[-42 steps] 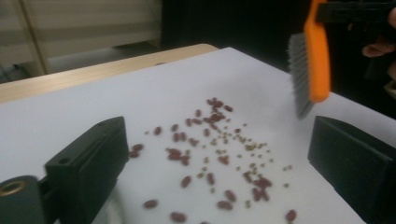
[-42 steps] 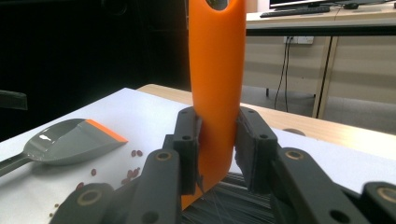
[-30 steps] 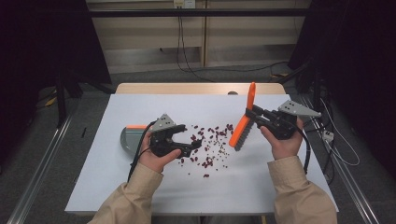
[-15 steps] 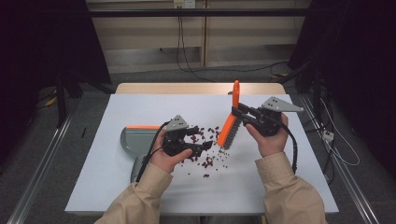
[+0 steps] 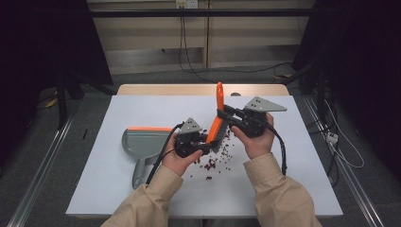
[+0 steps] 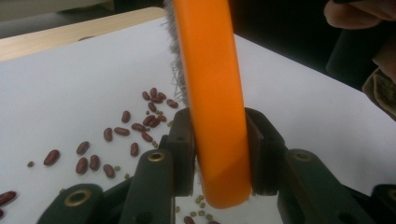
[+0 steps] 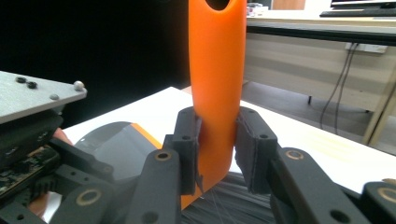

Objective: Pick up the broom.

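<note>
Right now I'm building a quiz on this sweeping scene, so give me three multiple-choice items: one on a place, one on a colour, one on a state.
1. Where does the grey dustpan lie?
A. On the white table, at the left gripper's side
B. On the floor
C. Stacked on the brush

2. What colour is the brush back and handle?
A. Blue
B. Orange
C. Green

3. How does the left gripper stand?
A. Open, far from the brush
B. Shut on the dustpan handle
C. Shut on the brush

Answers:
1. A, the high view shows it flat on the table left of the scattered beans.
2. B, both gripper views show orange plastic.
3. C, its jaws have just been closing and its pads press both sides of the brush, which the right gripper also clamps.
</note>
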Demonstrator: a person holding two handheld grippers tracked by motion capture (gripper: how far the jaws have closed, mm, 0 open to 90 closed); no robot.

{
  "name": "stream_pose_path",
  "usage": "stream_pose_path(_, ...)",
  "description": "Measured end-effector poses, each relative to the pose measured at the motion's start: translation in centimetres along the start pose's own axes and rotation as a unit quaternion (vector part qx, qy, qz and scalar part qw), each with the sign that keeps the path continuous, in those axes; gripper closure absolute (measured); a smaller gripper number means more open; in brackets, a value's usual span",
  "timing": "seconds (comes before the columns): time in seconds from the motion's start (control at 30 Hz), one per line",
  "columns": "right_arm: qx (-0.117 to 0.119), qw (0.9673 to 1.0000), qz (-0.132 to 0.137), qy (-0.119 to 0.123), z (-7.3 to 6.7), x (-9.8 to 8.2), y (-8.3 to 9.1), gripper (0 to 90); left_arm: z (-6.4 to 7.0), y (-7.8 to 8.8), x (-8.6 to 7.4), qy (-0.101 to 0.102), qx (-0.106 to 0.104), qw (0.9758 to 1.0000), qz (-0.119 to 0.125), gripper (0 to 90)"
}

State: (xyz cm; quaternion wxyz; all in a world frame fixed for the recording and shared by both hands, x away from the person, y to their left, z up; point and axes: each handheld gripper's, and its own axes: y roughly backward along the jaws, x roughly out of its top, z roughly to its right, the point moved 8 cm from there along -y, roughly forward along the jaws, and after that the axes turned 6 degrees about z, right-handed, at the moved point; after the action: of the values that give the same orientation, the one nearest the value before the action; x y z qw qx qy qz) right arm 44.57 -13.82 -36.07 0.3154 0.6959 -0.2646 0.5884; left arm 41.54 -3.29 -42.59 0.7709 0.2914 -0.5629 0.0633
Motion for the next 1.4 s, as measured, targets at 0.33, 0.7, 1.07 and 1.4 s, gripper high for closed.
stream_pose_path(0.33,-0.018,0.9995,0.009,-0.026,-0.3,0.0,-0.6,52.6,-1.5,1.3,0.3,0.025,0.052,0.998,0.024,70.7)
stream_pose_path(0.7,-0.045,0.9928,-0.017,-0.109,-1.6,-2.4,-1.7,36.9,-2.7,1.7,0.4,0.024,0.112,0.9922,0.049,70.8)
stream_pose_path(1.07,-0.079,0.9818,-0.028,-0.17,-2.6,-3.1,-4.1,32.5,-1.4,1.7,1.0,-0.015,0.135,0.9878,0.076,69.3)
stream_pose_path(1.4,-0.107,0.9768,-0.053,-0.178,-2.3,-3.2,-4.7,51.6,-0.1,1.3,1.2,-0.047,0.136,0.987,0.071,65.7)
